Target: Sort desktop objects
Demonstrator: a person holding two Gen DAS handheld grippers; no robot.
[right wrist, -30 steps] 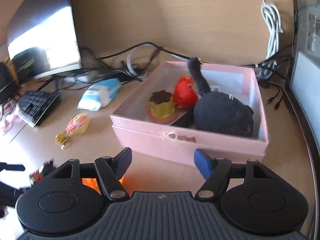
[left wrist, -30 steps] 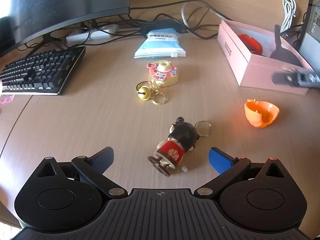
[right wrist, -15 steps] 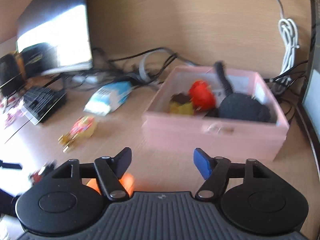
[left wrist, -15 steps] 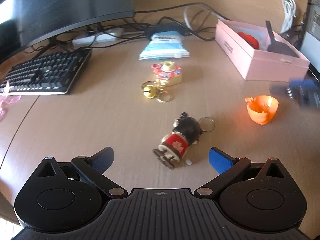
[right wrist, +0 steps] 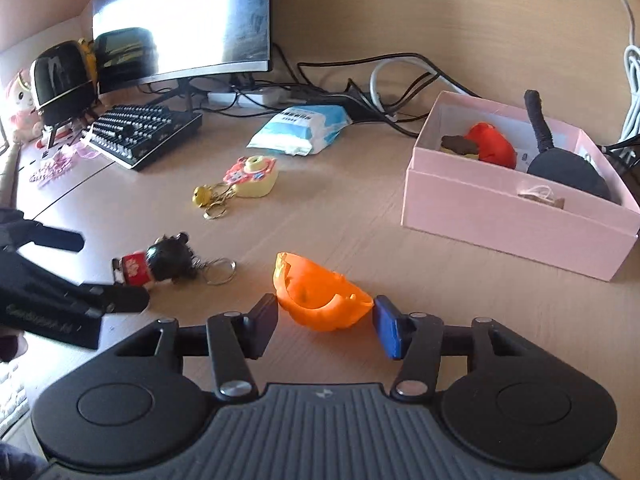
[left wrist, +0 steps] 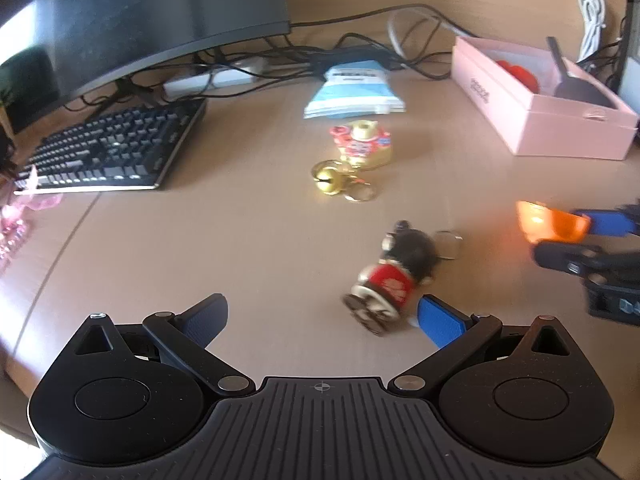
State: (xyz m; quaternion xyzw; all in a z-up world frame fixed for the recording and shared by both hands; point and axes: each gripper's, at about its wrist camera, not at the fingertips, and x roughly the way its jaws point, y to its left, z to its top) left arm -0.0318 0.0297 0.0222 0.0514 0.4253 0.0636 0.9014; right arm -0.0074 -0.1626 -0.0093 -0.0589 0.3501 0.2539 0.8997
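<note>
We have the right tongs (right wrist: pixel 325 326) closing around the orange cup (right wrist: pixel 320 294) on the worktop (right wrist: pixel 360 208), just short of the pink box (right wrist: pixel 516 216); pads flank it, not yet pressing. Next: squeeze, lift, carry boxward. Left tongs (left wrist: pixel 322 318) gape empty.

Each handheld tool is matte black plastic. The left gripper (left wrist: pixel 322 316) has a ribbed grey-black central housing marked with a small crosshair, flanked by two rounded lobes with raised discs. Angled black link arms pivot on silver screws and end in bright blue ribbed pads (left wrist: pixel 442 322). The right gripper (right wrist: pixel 325 326) is built alike: the same ribbed housing with a small pale mark, silver pivot screws, black link arms, one blue pad (right wrist: pixel 387 332) and one seen dark.
</note>
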